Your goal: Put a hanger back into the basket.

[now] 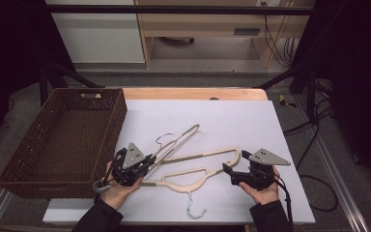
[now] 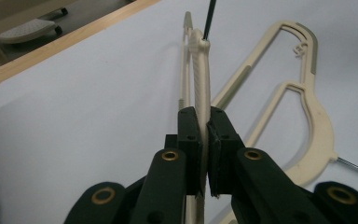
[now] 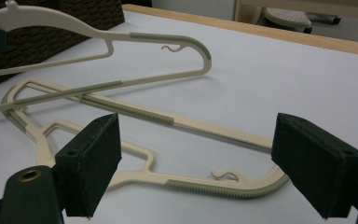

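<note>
Left gripper (image 1: pixel 150 158) has its jaws clamped on the upper hanger (image 1: pixel 181 137), tilting it off the desk (image 1: pixel 251 121) toward the basket (image 1: pixel 58 140), while right gripper (image 1: pixel 233 170) gapes empty beside the lower hanger (image 1: pixel 193 174).

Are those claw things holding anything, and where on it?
The left gripper pinches one cream hanger on its thin edge. The right gripper is open, holding nothing.
</note>
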Motion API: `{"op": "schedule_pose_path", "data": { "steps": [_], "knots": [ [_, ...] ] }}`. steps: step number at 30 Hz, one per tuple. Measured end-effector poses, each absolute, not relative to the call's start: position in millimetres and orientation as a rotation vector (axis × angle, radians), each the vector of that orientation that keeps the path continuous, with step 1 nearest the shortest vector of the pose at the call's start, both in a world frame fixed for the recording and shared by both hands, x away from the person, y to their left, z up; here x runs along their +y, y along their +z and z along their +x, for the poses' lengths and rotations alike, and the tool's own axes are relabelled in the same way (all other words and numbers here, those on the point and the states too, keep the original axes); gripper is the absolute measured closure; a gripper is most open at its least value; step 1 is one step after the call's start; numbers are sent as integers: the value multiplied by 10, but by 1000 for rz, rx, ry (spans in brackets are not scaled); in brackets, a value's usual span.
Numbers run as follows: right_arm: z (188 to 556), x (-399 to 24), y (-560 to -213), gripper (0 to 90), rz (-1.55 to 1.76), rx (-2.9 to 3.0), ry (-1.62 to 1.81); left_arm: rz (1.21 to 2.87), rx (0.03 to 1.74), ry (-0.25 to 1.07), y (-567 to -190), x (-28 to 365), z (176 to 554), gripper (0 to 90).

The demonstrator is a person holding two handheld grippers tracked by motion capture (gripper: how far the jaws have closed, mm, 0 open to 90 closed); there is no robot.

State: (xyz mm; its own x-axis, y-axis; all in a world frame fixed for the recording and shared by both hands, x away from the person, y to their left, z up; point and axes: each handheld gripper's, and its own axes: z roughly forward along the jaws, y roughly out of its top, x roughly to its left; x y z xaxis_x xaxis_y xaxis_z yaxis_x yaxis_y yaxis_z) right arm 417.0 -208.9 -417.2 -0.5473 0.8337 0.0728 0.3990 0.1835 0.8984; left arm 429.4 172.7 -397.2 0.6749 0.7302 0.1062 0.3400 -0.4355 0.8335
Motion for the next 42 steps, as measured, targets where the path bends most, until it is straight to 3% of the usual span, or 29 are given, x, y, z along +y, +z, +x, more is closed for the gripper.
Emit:
{"op": "schedule_pose_path", "data": {
  "steps": [8,23,33,42],
  "knots": [
    [4158,-2104,-4179,151,1144,2037,1327,1965,836,567,-3845,1886,4262,859],
    [4103,-2165,-4091,121,1117,2001,1371,1812,757,573,-3099,2331,4016,860],
    [4092,-2173,-4079,98,1099,1982,1373,1806,756,642,-2552,2695,4153,860],
    [4095,-2175,-4081,95,1096,1982,1365,1819,755,658,-2395,3056,4396,860]
  ]
}}
